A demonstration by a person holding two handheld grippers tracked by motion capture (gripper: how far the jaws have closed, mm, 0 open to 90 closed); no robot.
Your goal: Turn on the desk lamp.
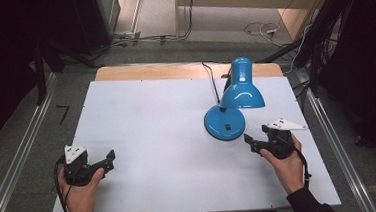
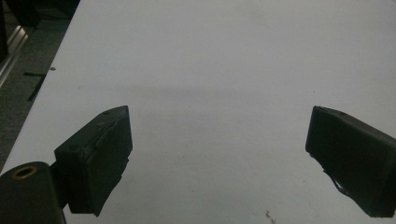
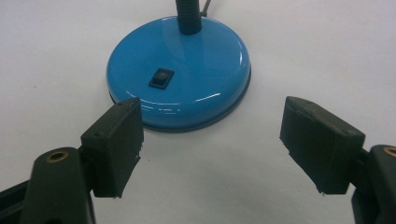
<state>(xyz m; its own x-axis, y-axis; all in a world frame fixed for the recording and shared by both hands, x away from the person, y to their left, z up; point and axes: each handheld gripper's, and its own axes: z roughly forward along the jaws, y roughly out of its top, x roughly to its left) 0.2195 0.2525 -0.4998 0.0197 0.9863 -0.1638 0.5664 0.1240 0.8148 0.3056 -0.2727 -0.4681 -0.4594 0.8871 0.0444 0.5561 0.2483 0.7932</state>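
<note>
**Inspector A:** Item under review: 1 blue desk lamp (image 1: 230,100), right of centre in the high view, standing on the white table (image 1: 153,138). Its round base (image 3: 180,77) sits at upper centre of the right gripper view, with a black rocker switch (image 3: 161,77) on top.

**Inspector B:** Gripper status?

**A:** The right gripper (image 1: 253,142) sits at lower right of the high view, jaws spread wide and holding nothing, just short of the base. The left gripper (image 1: 110,157) is at lower left, well apart from the lamp, jaws likewise released over bare table.

**B:** Handling assessment?

**A:** Judged, not tested: the base looks like glossy painted metal, probably weighted, rigid and slippery at its domed edge. The neck (image 3: 188,16) appears to be a ribbed flexible stem, so it would likely bend rather than carry a lift. The shade (image 1: 241,89) is smooth and tapering, a poor purchase. I would take the base across its rim, or press the switch with 1 jaw tip.

**B:** Risks?

**A:** A black cord (image 1: 213,81) trails from the lamp toward the far edge and could drag.

**B:** Surface and room?

**A:** Flat, matt white board over a wooden top, a few small marks. Grey carpet beyond, metal rails at both sides, loose cables at upper right, dark surroundings.
</note>
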